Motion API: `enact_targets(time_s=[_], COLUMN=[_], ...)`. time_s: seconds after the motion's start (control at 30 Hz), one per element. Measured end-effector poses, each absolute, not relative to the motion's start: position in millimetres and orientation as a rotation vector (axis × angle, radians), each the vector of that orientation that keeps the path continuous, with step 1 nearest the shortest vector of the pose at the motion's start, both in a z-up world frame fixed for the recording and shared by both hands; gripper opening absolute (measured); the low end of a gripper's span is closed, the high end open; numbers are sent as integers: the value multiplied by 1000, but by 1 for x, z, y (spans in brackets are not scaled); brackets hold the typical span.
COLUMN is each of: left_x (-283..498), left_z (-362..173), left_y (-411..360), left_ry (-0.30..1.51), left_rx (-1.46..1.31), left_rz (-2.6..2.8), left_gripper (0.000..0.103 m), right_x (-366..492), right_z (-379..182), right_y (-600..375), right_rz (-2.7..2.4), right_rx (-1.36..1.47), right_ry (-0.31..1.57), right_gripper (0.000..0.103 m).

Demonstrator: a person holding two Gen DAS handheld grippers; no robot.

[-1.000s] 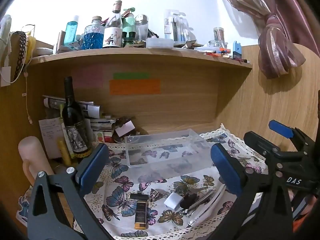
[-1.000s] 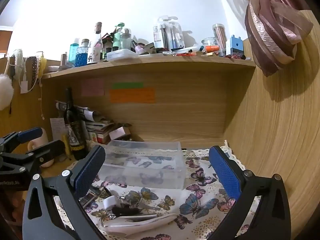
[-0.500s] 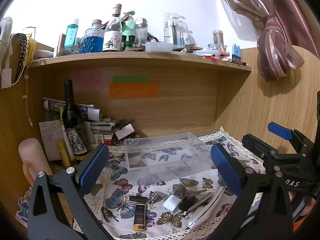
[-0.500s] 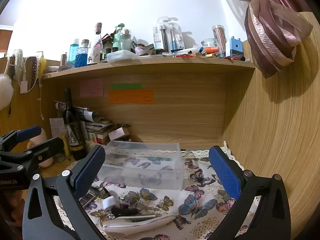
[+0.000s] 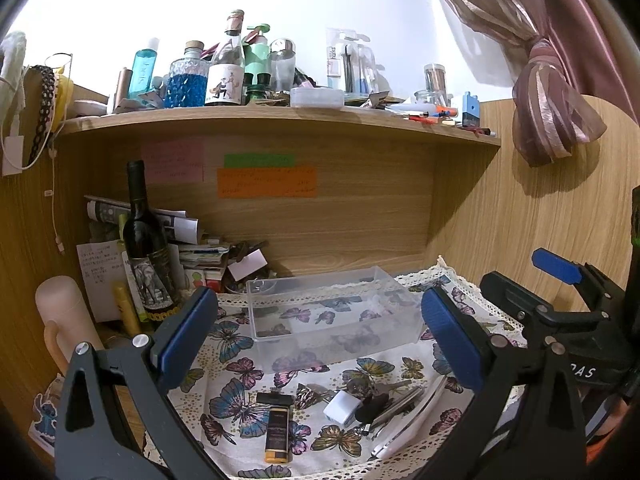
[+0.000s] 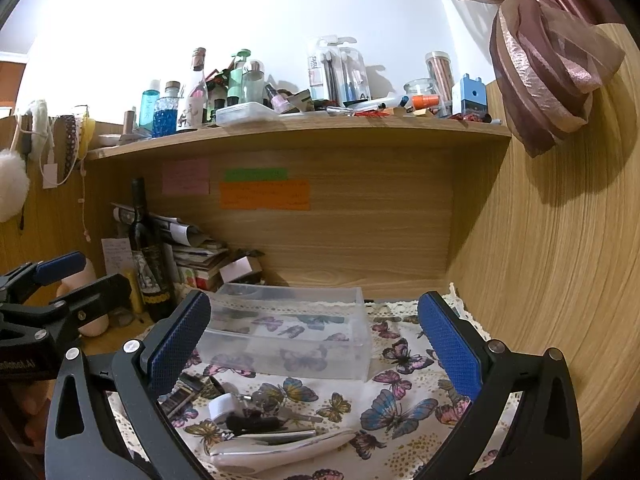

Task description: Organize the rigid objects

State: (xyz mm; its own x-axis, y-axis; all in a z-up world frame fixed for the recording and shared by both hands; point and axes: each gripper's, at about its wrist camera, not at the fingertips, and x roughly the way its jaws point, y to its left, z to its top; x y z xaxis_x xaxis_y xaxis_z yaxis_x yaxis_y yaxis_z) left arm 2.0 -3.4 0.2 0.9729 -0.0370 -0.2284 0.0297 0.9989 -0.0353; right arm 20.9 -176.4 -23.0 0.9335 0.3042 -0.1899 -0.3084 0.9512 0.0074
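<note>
A clear plastic box (image 5: 332,312) stands empty on the butterfly cloth (image 5: 236,344); it also shows in the right wrist view (image 6: 288,332). In front of it lie a black-and-gold tube (image 5: 277,428), a white cube charger (image 5: 341,407), keys (image 5: 372,390), a black clip (image 6: 250,424) and a long white tool (image 6: 280,448). My left gripper (image 5: 318,336) is open and empty, above the cloth. My right gripper (image 6: 314,340) is open and empty, to the right of the left one.
A dark wine bottle (image 5: 146,248), stacked papers and boxes (image 5: 200,256) and a pink flask (image 5: 66,320) stand at the back left. A cluttered shelf (image 5: 280,120) hangs overhead. A wooden wall (image 6: 560,280) closes the right side.
Both grippers have drawn back and risen slightly; the box and small items sit a little lower in view. Nothing was gripped.
</note>
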Motion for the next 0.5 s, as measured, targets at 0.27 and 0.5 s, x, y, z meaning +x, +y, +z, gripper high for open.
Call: enact_targets(time_s=[0.27,0.5], left_x=[2,3], left_z=[1,2], left_y=[-3,-2], left_ry=[228,232], left_rx=[-33,-41], left_rz=[-30,-34], left_gripper=[103,103], right_x=[21,21], right_z=[-22,-22], right_y=[-176,-176], right_rz=[312,311], right_rx=[-23,-24], right_ry=[191,191], right_gripper=[103,103])
